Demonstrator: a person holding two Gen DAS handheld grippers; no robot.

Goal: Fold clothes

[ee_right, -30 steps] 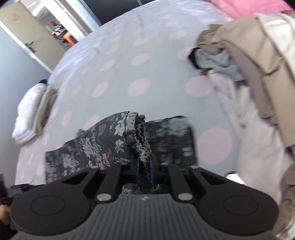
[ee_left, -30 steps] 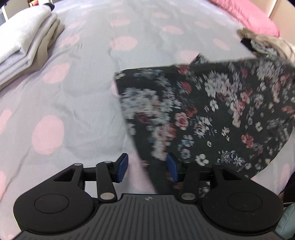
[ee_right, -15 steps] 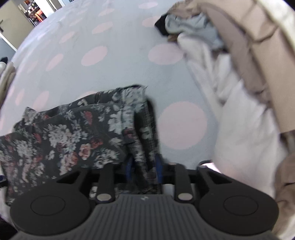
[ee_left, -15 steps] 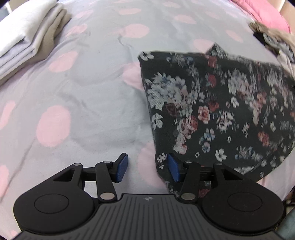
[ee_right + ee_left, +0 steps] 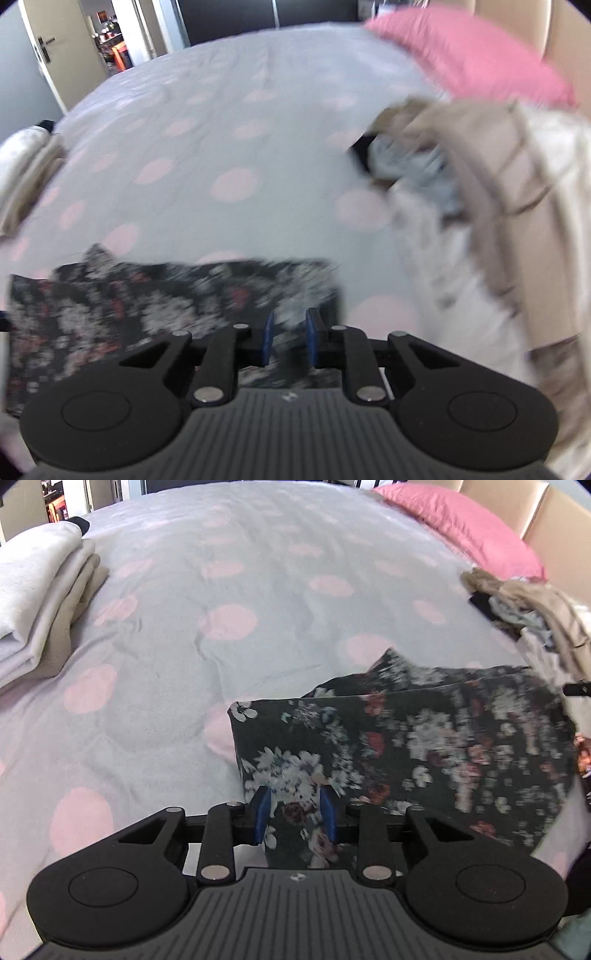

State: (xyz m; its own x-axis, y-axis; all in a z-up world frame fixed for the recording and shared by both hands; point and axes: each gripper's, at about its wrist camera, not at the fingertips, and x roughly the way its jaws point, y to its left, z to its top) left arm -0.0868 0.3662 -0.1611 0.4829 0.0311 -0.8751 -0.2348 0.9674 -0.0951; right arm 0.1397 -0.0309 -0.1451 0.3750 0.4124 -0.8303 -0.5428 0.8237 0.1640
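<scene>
Both grippers, left [image 5: 295,808] and right [image 5: 289,338], have their blue pads parted around the floral garment [image 5: 424,753] at the bed's [image 5: 258,590] near edge; can't tell whether they're actually pinching it.

You're in home bedroom: polka-dot bed [image 5: 258,590], pink pillow [image 5: 461,528] at 1 o'clock, door [image 5: 48,55] at 10 o'clock.

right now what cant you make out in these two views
- Whether the right gripper really pinches the floral garment: right wrist view is motion-blurred.
- Near edge of the floral garment: left wrist view, hidden behind the left gripper body.
- Which items make up the unfolded clothes pile: blurred in the right wrist view, cut by the frame edge in the left.
- How many pieces are in the folded stack: cut off at the left edge.
</scene>
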